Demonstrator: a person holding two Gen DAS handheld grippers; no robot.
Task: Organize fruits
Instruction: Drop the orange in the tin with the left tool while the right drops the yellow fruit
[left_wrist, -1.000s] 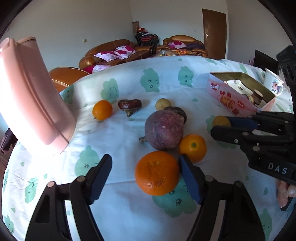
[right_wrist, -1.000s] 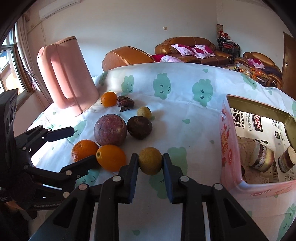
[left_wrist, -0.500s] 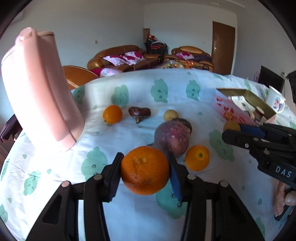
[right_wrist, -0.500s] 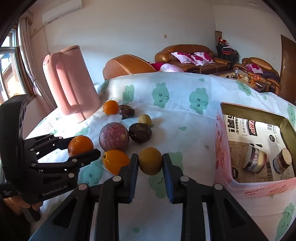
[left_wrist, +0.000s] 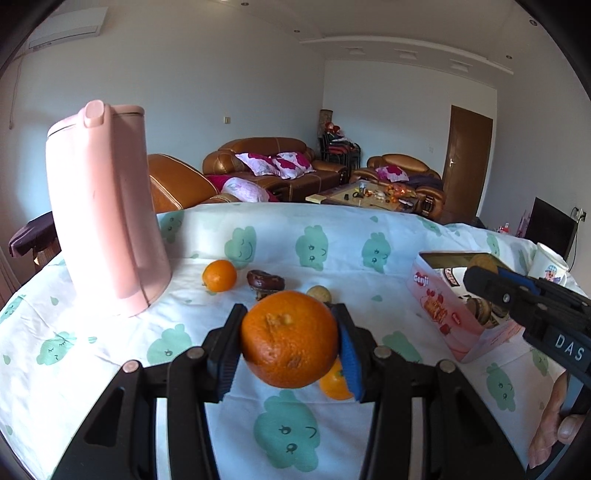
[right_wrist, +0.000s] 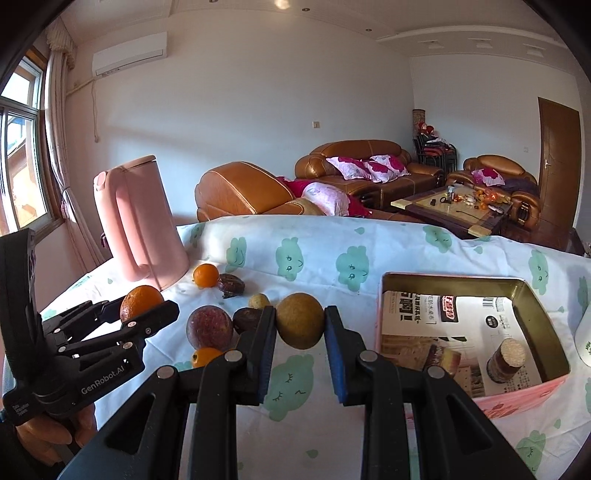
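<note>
Large round orange with pitted rind (left_wrist: 290, 338) pinched between the blue pads of the left gripper (left_wrist: 290, 343), clear of the cloth; the jaws closed on it within the last second, and the pads meet it at its widest girth, stem scar facing the camera. Round yellow-brown fruit with dull skin (right_wrist: 300, 320) clamped between the pads of the right gripper (right_wrist: 300, 325), also lifted off the table. Both fruits are spheres held by two flat pads only, so the likeliest failure, as I judge it, is a roll-out: any quick tilt or wrist roll during carry could let the fruit pivot between the pads and drop. The smaller fruit sits high in its pads, near the tips, which leaves little margin. Likely destination is the open pink-sided tin box with gold interior (right_wrist: 458, 280), just right of the right gripper; it already holds paper-wrapped packets and a round cork-topped jar (right_wrist: 506, 360), so a fruit released from height could bounce off the jar or the rim. Both grippers converging on the one box could collide, since the right one shows close beside the left in the left wrist view. Still on the white tablecloth with green cloud prints (right_wrist: 321, 254): a mottled purple round fruit (right_wrist: 209, 328), a small orange citrus (right_wrist: 205, 275) and others; a dropped fruit could scatter them. The tall pink plastic jug (right_wrist: 138, 221) stands well to the left, out of the path.
</note>
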